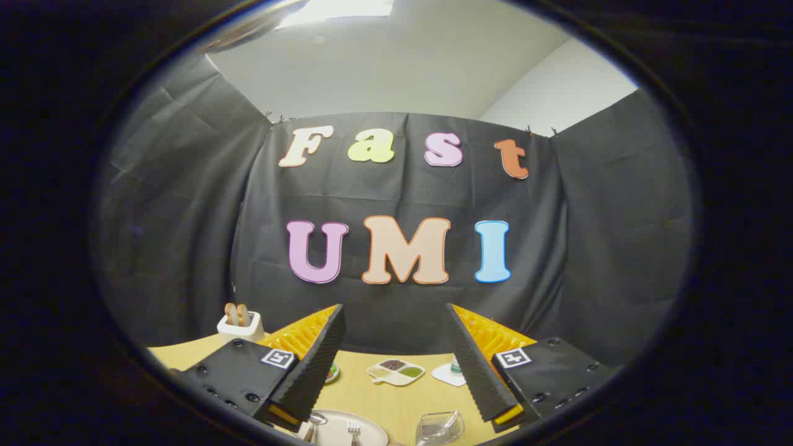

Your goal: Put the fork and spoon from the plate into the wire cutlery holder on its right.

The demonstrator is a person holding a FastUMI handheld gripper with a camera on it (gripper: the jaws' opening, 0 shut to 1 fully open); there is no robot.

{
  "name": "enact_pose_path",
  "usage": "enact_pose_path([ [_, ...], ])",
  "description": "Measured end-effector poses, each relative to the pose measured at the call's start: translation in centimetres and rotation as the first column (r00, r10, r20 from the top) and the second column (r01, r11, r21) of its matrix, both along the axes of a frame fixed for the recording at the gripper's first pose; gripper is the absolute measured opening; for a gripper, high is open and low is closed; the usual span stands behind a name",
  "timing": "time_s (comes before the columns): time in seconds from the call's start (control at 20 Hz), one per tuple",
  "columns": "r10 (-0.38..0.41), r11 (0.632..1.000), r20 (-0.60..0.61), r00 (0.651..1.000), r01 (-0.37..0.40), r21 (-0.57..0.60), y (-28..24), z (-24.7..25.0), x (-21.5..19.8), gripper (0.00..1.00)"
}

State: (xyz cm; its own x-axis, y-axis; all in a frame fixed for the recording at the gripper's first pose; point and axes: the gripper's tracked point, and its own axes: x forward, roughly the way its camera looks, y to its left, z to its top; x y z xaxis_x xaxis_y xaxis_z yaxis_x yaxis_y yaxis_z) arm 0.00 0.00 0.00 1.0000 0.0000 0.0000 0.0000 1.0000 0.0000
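In the gripper view, the hand-held gripper (396,322) hangs above the wooden bench (384,396) with its 2 fingers spread wide apart and nothing between them. Below the gap, close under the left finger, lies a pale round plate (372,432). The fork (354,430) rests on it, tines toward the booth wall, and the spoon (315,424) lies beside it, partly hidden by the left finger. Just right of the plate, under the right finger, stands the wire cutlery holder (441,427). Beyond the fingers sit a divided dish (396,372) with 3 fillings, a white coaster (447,374) and, off past the left finger, a white box (240,326) holding wooden pieces.
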Motion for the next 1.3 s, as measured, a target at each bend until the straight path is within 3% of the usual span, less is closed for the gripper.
enact_pose_path([
  [1.1,0.067,0.997,-0.027,0.997,-0.068,-0.030,2.6,-1.3,0.2,1.00],
  [1.3,0.101,0.994,-0.075,0.992,-0.104,-0.034,3.3,-2.9,0.3,1.00],
])
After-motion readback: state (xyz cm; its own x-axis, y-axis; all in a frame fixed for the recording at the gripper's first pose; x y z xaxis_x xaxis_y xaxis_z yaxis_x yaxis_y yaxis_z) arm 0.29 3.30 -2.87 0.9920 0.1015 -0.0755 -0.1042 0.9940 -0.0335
